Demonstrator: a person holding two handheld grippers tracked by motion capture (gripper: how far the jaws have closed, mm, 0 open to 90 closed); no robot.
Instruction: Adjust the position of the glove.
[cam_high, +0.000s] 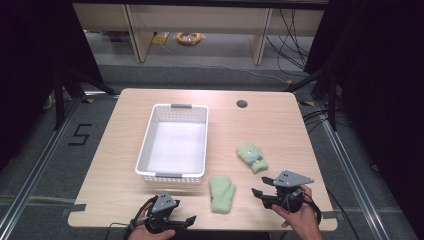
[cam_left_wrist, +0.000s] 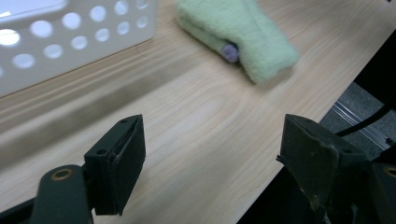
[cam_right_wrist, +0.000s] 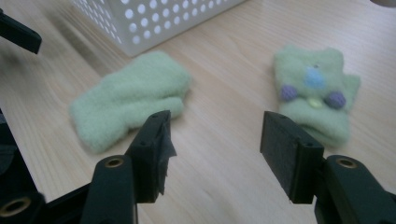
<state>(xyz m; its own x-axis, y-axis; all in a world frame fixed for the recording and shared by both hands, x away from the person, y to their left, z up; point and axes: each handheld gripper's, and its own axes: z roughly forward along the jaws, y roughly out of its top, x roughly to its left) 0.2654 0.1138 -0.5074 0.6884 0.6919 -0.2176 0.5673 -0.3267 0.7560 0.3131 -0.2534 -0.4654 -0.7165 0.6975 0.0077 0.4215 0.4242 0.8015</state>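
mittens (cam_high: 222, 194) fuzzy pale green, flat on table (cam_high: 125, 190) | left claw (cam_left_wrist: 212, 158) released | right claw (cam_right_wrist: 215, 144) released, empty

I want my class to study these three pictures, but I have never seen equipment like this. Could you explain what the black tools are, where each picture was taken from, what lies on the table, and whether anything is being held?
A person sits at a wooden table and holds a hand tool with two black jaws in each hand. The high view looks down from above: the left gripper is at lower left, the right gripper at lower right. The other two pictures come from small cameras riding on the tools, looking along their own jaws.

On the table stand a white perforated basket, which looks empty, and two pale green fleece mittens. The plain mitten lies between the grippers. The mitten with a blue and purple face lies farther back on the right.

Nothing is held. Both pairs of jaws stand open over bare wood, the right gripper aimed between the two mittens.
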